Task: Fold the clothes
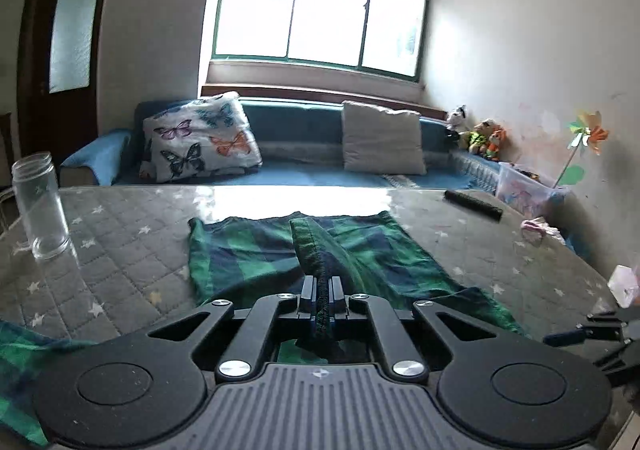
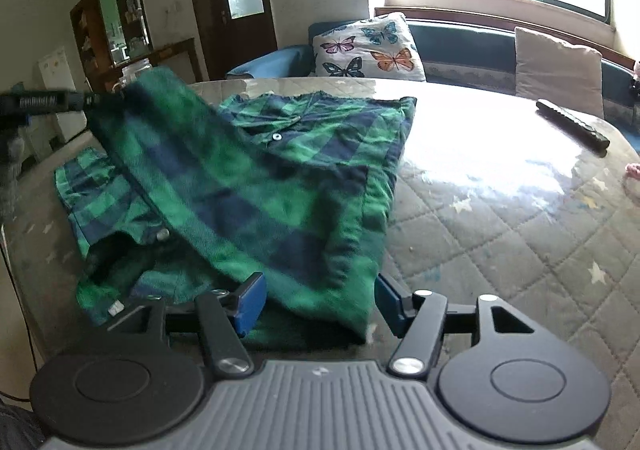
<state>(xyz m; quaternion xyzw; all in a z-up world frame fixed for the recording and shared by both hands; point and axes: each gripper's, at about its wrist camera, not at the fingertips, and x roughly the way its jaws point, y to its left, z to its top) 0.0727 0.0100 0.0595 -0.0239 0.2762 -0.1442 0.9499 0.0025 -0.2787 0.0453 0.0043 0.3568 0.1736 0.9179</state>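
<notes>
A: Our left gripper (image 1: 321, 292) has its jaws clamped on a hemmed edge of the plaid shirt (image 2: 280, 169), lifting that flap off the table (image 2: 500, 234). Our right gripper (image 2: 318, 298) stands with jaws wide apart, the shirt's near corner lying between them but not pinched.

B: We judge the cloth soft and light: it sags from the held edge, so it will slump and drag rather than hold a line. The stitched hem and the corners look like the surest places for us to grip.

A: It's green and navy check, with a white button (image 2: 277, 136) showing, lying partly doubled on the quilted table cover, one flap raised and rumpled folds to the left.
</notes>
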